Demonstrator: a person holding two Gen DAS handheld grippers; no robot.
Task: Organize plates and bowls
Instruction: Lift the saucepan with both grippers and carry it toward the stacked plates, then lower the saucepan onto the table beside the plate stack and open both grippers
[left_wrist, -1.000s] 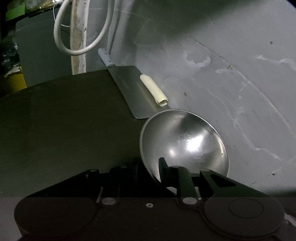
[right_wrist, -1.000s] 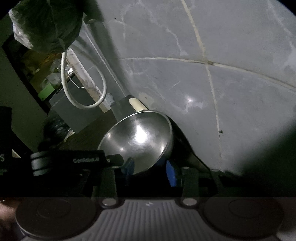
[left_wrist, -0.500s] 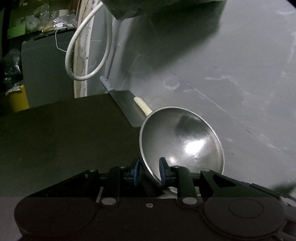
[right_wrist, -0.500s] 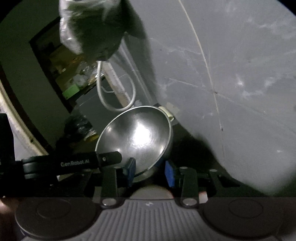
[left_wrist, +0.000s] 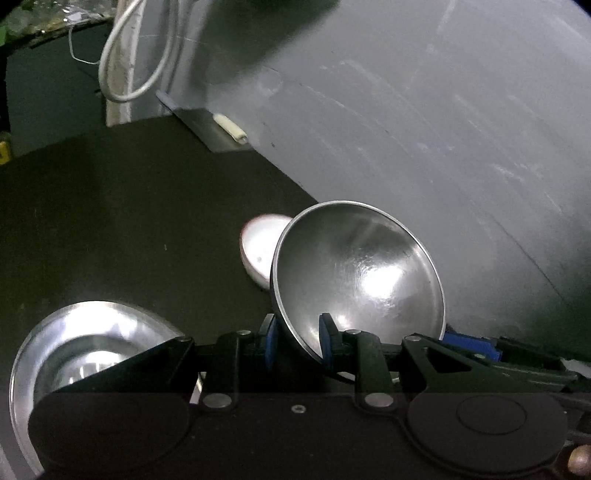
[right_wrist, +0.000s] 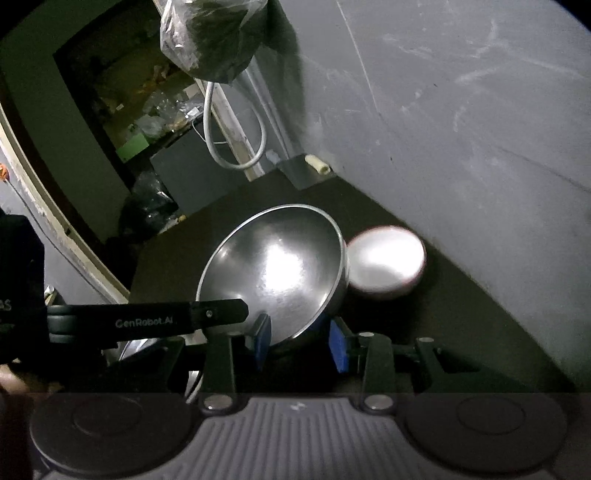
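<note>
— Where does the bowl (left_wrist: 358, 273) sit?

— Tilted on its rim, between the jaws of the left hand-held gripper (left_wrist: 297, 341), one jaw inside the rim and one outside. The right hand-held gripper (right_wrist: 301, 341) straddles the same bowl's lower edge from the other side.

— And behind it?

— A small round dish (left_wrist: 260, 249) lies on the counter (left_wrist: 129, 206), partly hidden by the bowl, near the wall (left_wrist: 424, 110).

— Anything to the left?

— A second bowl (left_wrist: 88, 350) rests low at the left, partly under the left hand-held gripper's body.

— Farther back?

— A cleaver (left_wrist: 207, 127) lies at the counter's far end along the wall, with a small roll (left_wrist: 231, 127) on its blade. A looped cable (left_wrist: 129, 62) hangs beyond it.
</note>
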